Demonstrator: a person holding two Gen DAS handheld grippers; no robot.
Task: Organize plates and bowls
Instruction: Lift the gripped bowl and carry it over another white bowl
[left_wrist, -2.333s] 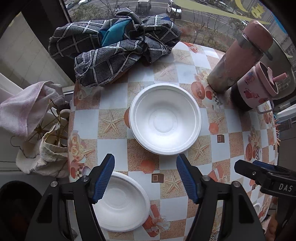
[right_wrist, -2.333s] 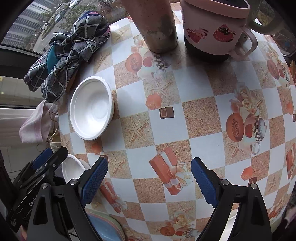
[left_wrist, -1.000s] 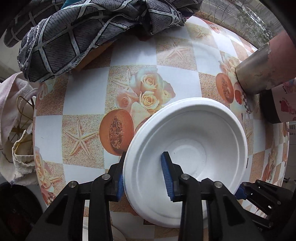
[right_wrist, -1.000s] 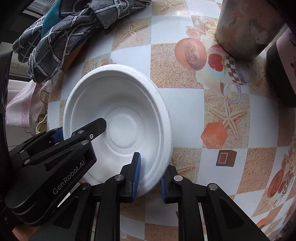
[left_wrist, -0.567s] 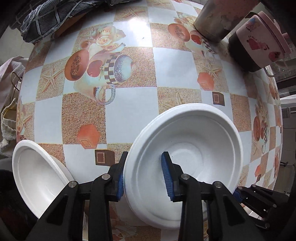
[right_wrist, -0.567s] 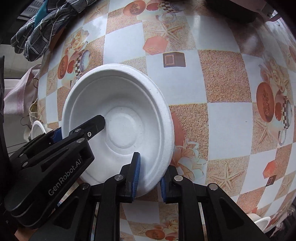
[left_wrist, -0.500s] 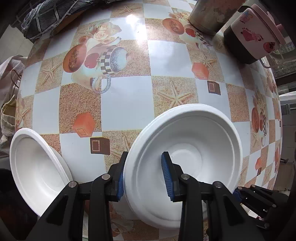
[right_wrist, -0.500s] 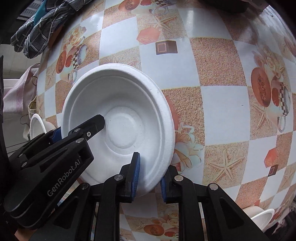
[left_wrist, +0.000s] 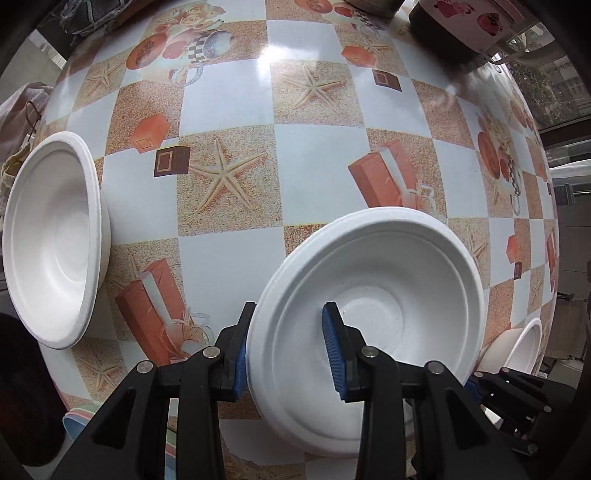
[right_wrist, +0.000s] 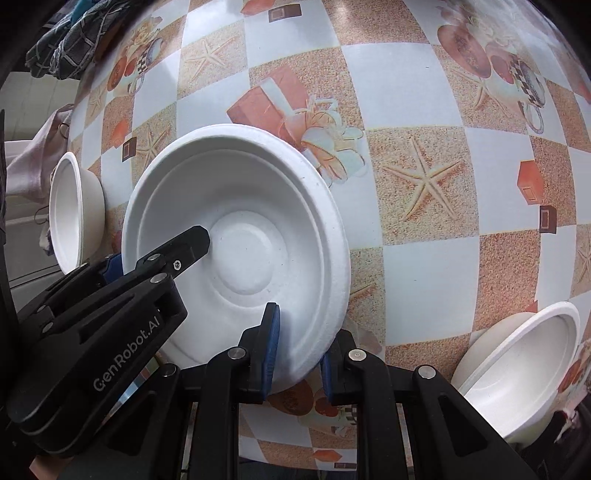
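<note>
The table (left_wrist: 314, 184), under a checked cloth of starfish and gift boxes, fills both views; its middle lies bare, and its curved edge runs along the left and bottom of the frames.

A white foam plate (left_wrist: 388, 314) sits low and centre-right in the left wrist view, held over the near part of the cloth. The left gripper (left_wrist: 288, 354) is clamped on its near-left rim, one blue pad outside and one inside. The right gripper (right_wrist: 295, 350) pinches the same plate at the bottom edge of the right wrist view, jaws nearly closed on the rim.

A bowl (left_wrist: 51, 240) stands at the left edge of the left wrist view, close to the table's edge. A second bowl (right_wrist: 517, 373) sits at the lower right of the right wrist view, just beside the right gripper.

A mug (left_wrist: 461, 26) stands at the upper right, and a checked cloth bundle (right_wrist: 66, 37) lies at the upper left, both well apart from the plate.
</note>
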